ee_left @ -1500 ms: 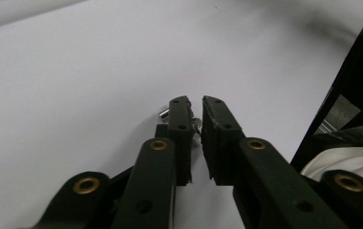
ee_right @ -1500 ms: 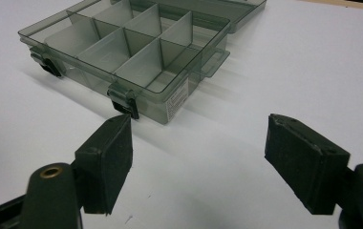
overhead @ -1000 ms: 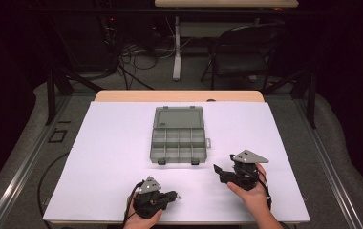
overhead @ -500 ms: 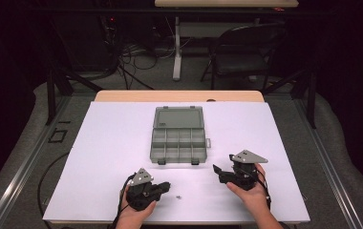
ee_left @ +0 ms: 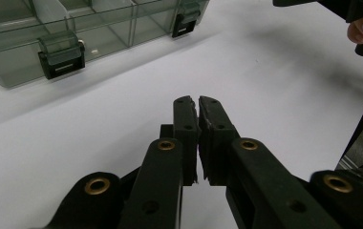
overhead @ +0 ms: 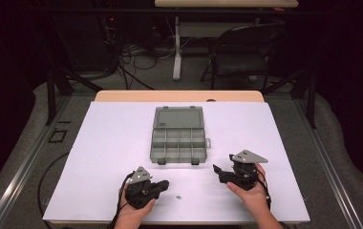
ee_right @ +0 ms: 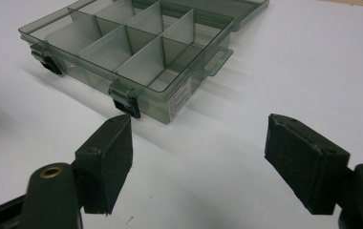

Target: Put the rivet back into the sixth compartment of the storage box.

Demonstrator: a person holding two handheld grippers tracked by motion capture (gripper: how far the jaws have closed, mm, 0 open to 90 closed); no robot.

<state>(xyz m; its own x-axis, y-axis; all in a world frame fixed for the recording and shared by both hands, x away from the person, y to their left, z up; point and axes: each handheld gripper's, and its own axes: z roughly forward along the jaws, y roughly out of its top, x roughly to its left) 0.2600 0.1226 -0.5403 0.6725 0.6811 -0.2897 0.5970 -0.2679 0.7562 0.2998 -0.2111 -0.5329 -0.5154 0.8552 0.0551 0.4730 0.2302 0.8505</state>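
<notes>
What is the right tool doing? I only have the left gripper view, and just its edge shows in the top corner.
Observer: The right tool is open with nothing between its jaws, facing the organizer box.
Operator: Is the box lid open?
Observer: Yes, the lid lies flat behind the compartments.
Operator: Anything loose on the table?
Observer: One tiny piece lies on the white table, just right of the left tool; it is too small to identify.
</notes>
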